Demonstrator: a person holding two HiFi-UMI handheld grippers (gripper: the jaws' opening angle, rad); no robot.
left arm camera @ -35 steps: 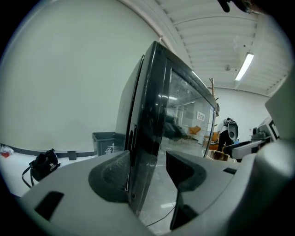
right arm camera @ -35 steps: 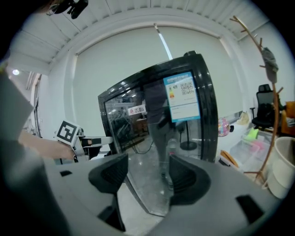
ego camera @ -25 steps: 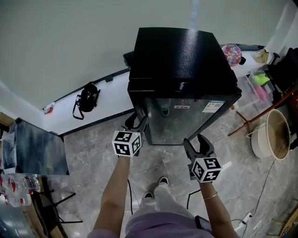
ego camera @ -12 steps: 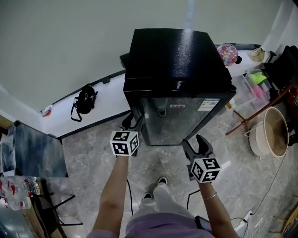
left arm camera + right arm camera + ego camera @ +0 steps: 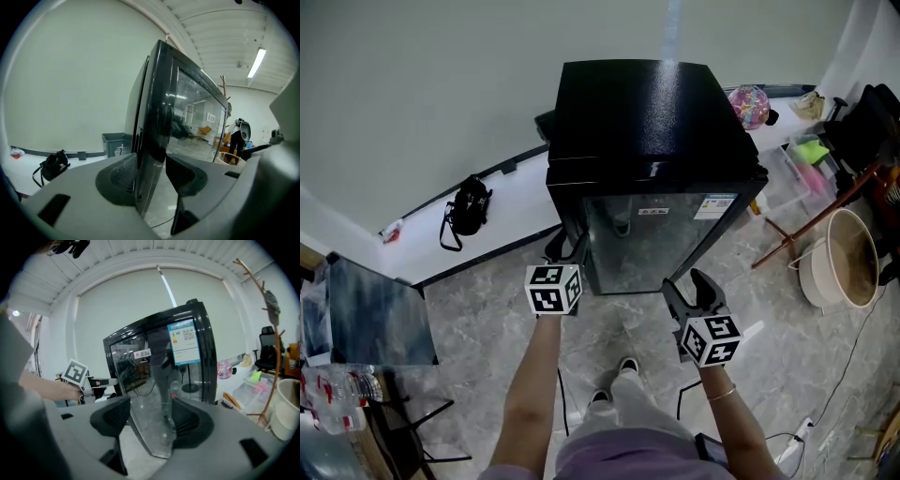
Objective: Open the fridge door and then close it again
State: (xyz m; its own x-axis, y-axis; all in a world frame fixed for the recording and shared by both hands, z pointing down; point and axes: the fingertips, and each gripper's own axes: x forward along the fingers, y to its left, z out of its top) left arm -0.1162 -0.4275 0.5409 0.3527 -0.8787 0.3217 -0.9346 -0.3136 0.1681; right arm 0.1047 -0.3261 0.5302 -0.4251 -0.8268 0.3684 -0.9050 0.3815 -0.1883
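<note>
A black mini fridge (image 5: pixel 652 122) stands against a pale wall at the upper centre of the head view. Its glass fridge door (image 5: pixel 652 239) faces the person and looks shut, flush with the cabinet.

The left gripper (image 5: pixel 567 248) is at the door's left edge, just below the middle of the frame. In the left gripper view that edge runs up between the jaws, one pad against the door's side and the other against the glass front, so the gripper appears clamped on the door.

The right gripper (image 5: pixel 686 284) hangs lower right of centre, clear of the fridge. Its jaws stand apart with nothing between them. Through the gap its own view shows only the door's lower corner, some way off.

A black bag (image 5: pixel 467 208) lies on the floor at the left, and a pale basin (image 5: pixel 841 272) sits at the far right.

The step in hand seems to be the start of opening: the grip is made and the door has not yet swung. The next move probably calls for drawing the held edge towards the person in an arc, the hinge likely being on the right side. The grip needs to stay firm, since the smooth edge could slip from the pads.
</note>
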